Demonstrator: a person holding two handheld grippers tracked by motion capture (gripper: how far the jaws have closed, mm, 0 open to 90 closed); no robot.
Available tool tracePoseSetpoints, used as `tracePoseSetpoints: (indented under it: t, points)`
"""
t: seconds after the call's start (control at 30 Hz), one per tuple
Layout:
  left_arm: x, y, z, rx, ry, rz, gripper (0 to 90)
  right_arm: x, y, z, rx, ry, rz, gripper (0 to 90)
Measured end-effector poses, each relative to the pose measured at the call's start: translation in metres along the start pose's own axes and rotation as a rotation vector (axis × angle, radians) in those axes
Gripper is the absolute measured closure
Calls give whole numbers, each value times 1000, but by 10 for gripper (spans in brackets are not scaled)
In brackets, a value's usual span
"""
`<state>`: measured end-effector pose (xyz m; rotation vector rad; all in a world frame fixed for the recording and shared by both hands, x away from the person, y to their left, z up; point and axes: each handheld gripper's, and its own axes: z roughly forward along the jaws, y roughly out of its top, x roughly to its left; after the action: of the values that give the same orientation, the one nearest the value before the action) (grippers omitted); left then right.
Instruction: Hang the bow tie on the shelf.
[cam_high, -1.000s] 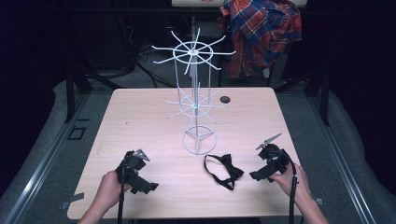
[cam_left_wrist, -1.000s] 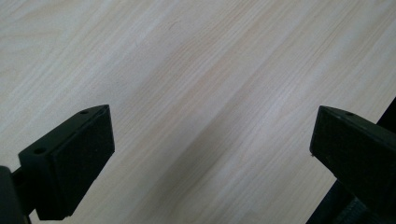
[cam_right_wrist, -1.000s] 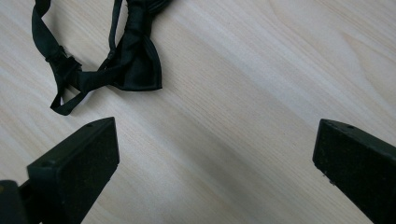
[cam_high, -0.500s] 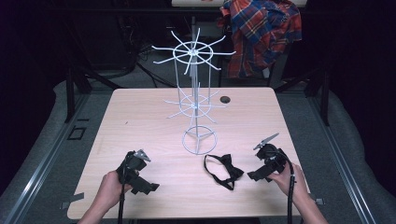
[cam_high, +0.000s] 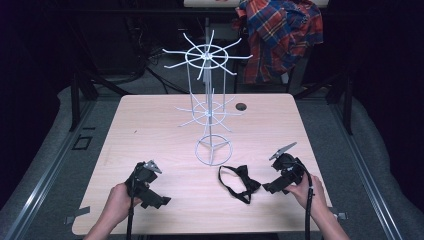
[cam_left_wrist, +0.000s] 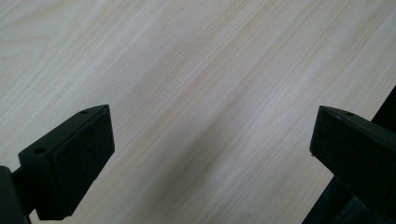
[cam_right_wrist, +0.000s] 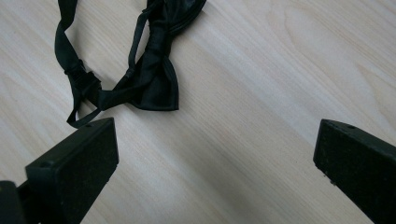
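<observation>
A black bow tie (cam_high: 239, 183) with its strap lies flat on the wooden table (cam_high: 150, 125), near the front right. A white wire display stand (cam_high: 210, 100) with radial hooks rises from the table's middle. My right gripper (cam_high: 270, 187) rests low beside the bow tie's right end, held by a hand. Its jaws stand wide open over bare wood, with the bow tie (cam_right_wrist: 149, 70) just ahead of the left jaw. My left gripper (cam_high: 157, 200) sits at the front left, open, with only table (cam_left_wrist: 196, 93) between its jaws.
A small dark hole (cam_high: 241, 106) marks the table behind the stand. A plaid shirt (cam_high: 280, 35) hangs beyond the far edge. Metal rails (cam_high: 45, 170) run along both sides of the table.
The right gripper has shifted slightly; the bow tie and the left gripper have stayed put.
</observation>
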<state>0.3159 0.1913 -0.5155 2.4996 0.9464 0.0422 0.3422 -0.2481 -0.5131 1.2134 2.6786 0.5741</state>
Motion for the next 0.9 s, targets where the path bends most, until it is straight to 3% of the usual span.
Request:
tracePoseSetpoints:
  t: [0.07,0.47,0.57,0.73,0.9]
  points:
    - [1,0,0,6,0,0,0,1,3,1,-30,-6,12,0]
    - [-1,-1,-1,4,0,-2,0,11,16,8,-11,5,-2,0]
    - [-2,-1,-1,7,2,3,0,16,25,12,-40,36,15,0]
    - [0,-3,-2,4,-1,-1,0,23,35,21,-22,57,-13,0]
    - [0,-5,-4,0,6,-6,0,28,41,27,-19,36,-19,0]
